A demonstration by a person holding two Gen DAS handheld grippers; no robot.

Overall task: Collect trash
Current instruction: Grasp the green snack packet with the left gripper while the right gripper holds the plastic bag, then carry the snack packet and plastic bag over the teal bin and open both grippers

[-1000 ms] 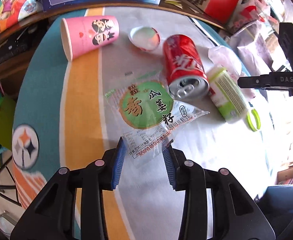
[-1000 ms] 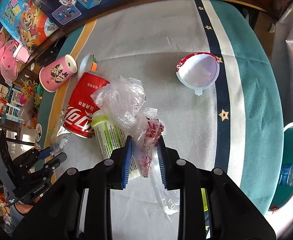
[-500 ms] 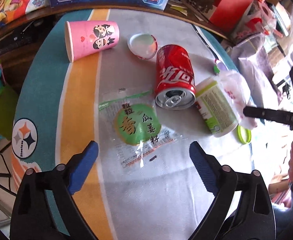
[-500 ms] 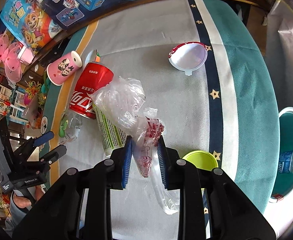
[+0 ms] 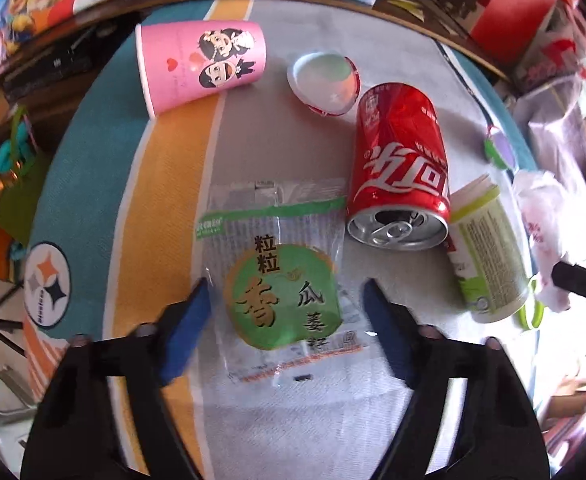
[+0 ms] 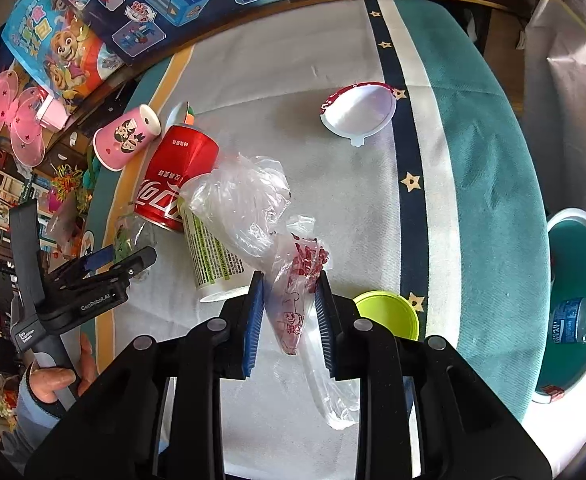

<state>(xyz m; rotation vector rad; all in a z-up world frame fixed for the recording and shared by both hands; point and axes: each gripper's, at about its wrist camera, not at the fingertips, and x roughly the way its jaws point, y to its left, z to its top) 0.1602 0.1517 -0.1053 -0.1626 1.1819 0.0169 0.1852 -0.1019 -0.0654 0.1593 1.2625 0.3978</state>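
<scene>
My left gripper (image 5: 287, 312) is open and straddles a clear snack wrapper (image 5: 281, 280) with a green label, lying flat on the table. A red cola can (image 5: 401, 168) lies just right of the wrapper, with a green-and-white cup (image 5: 489, 256) beside it. My right gripper (image 6: 287, 312) is shut on a crumpled clear plastic bag (image 6: 245, 208) with red print, held above the table. The left gripper also shows in the right wrist view (image 6: 117, 260), at the left by the can (image 6: 173, 180).
A pink paper cup (image 5: 201, 64) lies on its side at the back left. A white lid (image 5: 325, 80) lies beside it. Another white lid (image 6: 361, 112) and a green lid (image 6: 389, 312) lie on the cloth. A teal bin (image 6: 573, 264) holding a bottle stands at the right.
My left gripper let go of the snack wrapper, opened wide, then came down around it, jaws still open. My right gripper stays shut on the plastic bag and has lifted slightly.
</scene>
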